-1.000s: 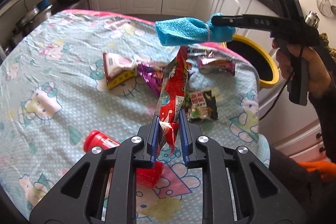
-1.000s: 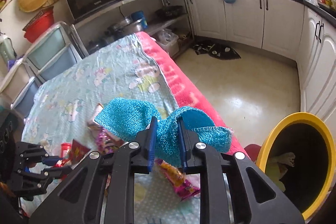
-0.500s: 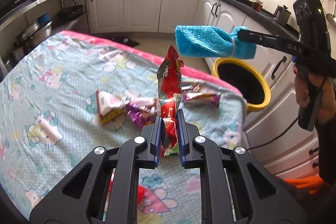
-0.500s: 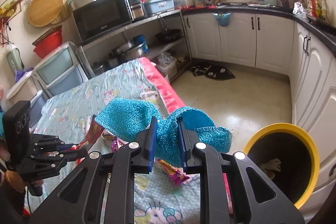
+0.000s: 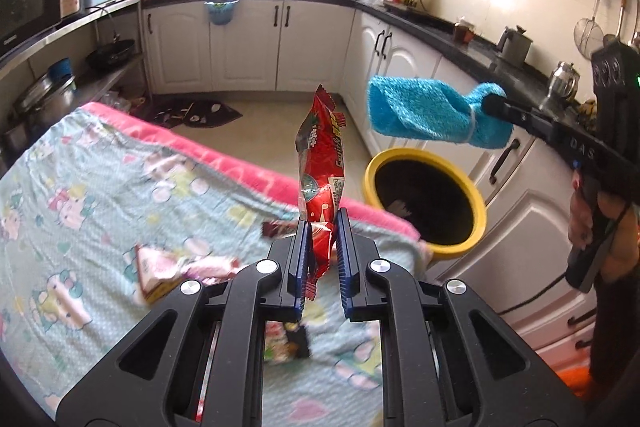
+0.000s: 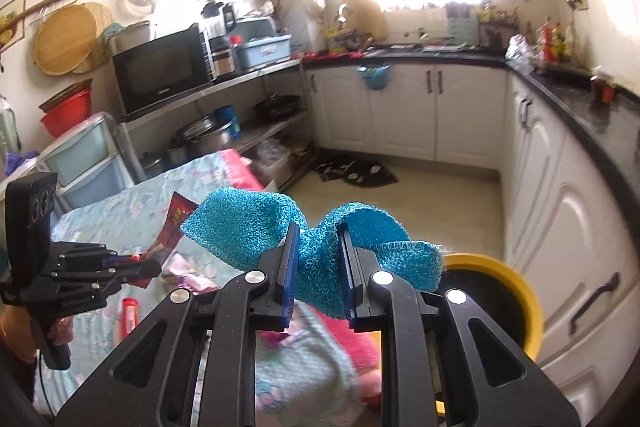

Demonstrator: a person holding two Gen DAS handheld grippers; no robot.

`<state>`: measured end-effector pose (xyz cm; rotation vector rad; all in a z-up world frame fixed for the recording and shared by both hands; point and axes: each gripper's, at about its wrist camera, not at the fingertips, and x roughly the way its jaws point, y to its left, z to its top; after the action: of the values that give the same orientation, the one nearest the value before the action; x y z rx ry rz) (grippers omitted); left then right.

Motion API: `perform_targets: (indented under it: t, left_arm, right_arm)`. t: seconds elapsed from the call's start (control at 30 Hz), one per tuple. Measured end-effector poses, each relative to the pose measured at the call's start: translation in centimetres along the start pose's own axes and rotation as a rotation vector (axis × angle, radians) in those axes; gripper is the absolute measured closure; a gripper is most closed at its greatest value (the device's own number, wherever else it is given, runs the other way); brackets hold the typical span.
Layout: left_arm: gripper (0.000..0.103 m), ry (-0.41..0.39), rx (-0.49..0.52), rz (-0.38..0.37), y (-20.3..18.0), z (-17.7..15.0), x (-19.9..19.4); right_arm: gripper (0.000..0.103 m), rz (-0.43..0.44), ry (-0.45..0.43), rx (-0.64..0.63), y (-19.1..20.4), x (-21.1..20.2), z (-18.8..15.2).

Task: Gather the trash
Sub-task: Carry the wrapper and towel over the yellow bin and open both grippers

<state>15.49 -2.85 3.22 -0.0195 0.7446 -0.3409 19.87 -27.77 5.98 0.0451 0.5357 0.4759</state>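
A red snack wrapper (image 5: 322, 163) stands upright above the table's (image 5: 100, 163) far edge, pinched in the closed left gripper (image 5: 320, 247), while the right gripper (image 6: 318, 259) is clamped on a blue cloth (image 6: 260, 223) over the yellow bin (image 5: 424, 203).

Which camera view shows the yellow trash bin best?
The left wrist view: the yellow trash bin shows its whole rim and dark inside. In the right wrist view, the blue cloth and the right hand-held gripper hide part of it.
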Motion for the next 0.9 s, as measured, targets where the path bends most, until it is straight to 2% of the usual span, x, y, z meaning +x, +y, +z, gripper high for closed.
perform_targets:
  t: [0.4, 0.9]
  left_arm:
    - [0.095, -0.065, 0.001, -0.082, -4.6, 4.1, 1.6]
    - [0.095, -0.086, 0.033, -0.134, -9.9, 8.3, 6.4]
  right_arm:
    - [0.085, -0.145, -0.096, 0.028, -4.3, -4.8, 0.3]
    - [0.085, -0.294, -0.129, 0.095, -7.7, -6.8, -1.0]
